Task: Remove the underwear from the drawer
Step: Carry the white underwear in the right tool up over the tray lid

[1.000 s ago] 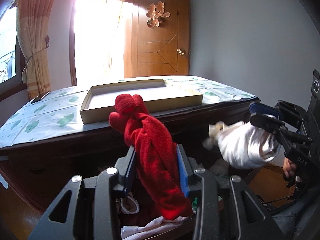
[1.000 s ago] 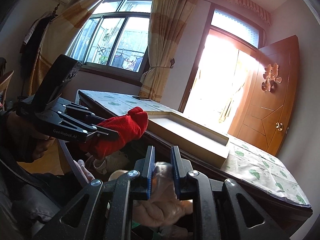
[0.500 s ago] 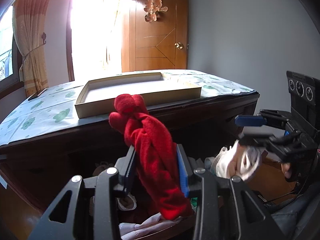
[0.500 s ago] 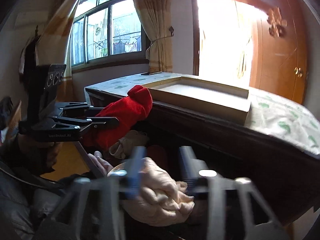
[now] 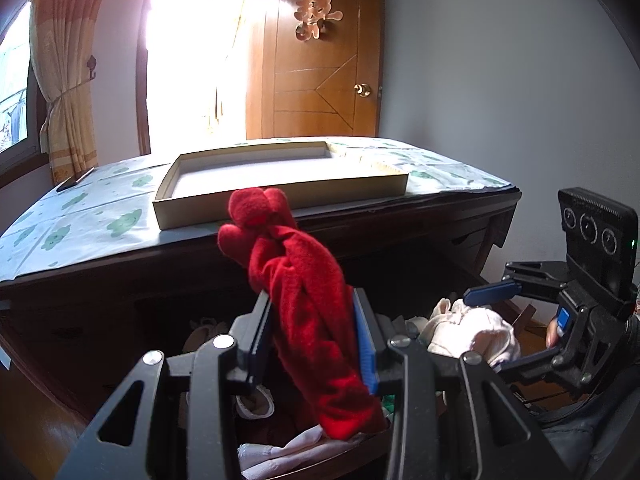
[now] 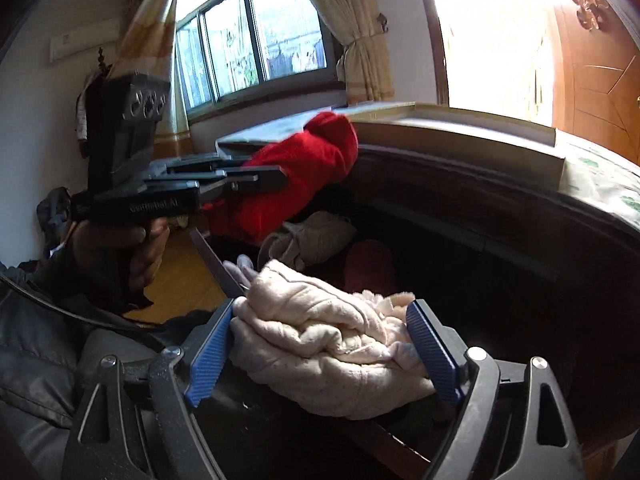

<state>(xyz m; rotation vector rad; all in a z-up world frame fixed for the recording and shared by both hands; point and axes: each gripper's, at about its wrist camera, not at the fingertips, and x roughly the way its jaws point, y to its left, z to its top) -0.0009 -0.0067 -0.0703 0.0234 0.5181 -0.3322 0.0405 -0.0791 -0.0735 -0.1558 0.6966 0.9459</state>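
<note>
1. The left gripper (image 5: 316, 344) has its jaws narrowed onto a rolled red fleece garment (image 5: 304, 292), gripped about mid-length. Its long axis runs up toward 11 o'clock in the left wrist view, one end knotted above the jaws, the other hanging below them.

2. The right gripper (image 6: 324, 354) has just been opening its jaws, and they stand wide. A crumpled cream fleece bundle (image 6: 320, 340) lies between them. The left blue pad looks to touch the cloth. Whether the right one does is hard to tell, and neither visibly squeezes it, so I read this as a release, not a grip.

3. The cream bundle sits at the near edge of the open dark wooden drawer (image 6: 460, 280), its long axis across the jaws from 9 to 3 o'clock. In the left wrist view it lies at about 3 o'clock of the red garment, so the right hand is clearly the nearer one to it.

4. Deeper in the drawer, toward 12 o'clock of the right jaws, lie a beige cloth lump (image 6: 312, 240) and a dark red piece (image 6: 368, 264).

5. Beyond the drawer, the worktop under a green-patterned white cloth (image 5: 80, 216) carries a shallow cardboard tray (image 5: 276, 184).

6. Judgement: the next pick likely falls to the right hand, reaching forward into the drawer.
</note>
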